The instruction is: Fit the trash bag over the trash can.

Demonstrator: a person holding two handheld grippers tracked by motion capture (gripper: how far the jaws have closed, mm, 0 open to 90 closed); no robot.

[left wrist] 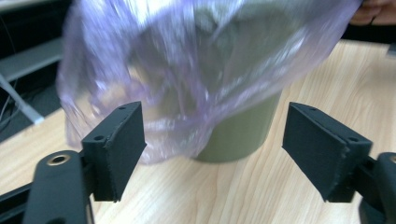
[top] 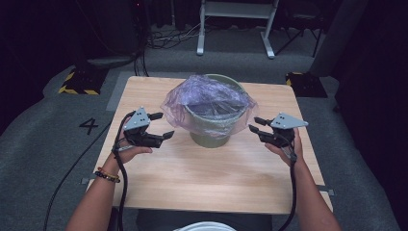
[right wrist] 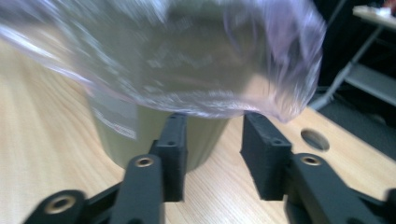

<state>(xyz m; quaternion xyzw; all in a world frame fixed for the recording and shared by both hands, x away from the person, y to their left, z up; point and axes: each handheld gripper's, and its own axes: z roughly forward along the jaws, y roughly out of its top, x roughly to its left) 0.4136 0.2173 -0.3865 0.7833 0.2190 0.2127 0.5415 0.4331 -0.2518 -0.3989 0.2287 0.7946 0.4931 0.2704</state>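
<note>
Jaws of the left gripper and right gripper stand spread, empty, flanking the bag-lined green bin.

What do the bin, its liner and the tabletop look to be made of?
Bin: probably plastic, matte olive green, smooth plain wall.
Liner: thin glossy film, see-through with a purple tint, crinkled and draped over the rim.
Tabletop: pale wood or wood-look laminate, with visible grain lines and a low sheen.

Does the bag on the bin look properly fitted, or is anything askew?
The purple bag sits unevenly over the green bin: loose and bunched, drooping lower on the left, with rim exposed at the back. Nothing is spilled.
</note>
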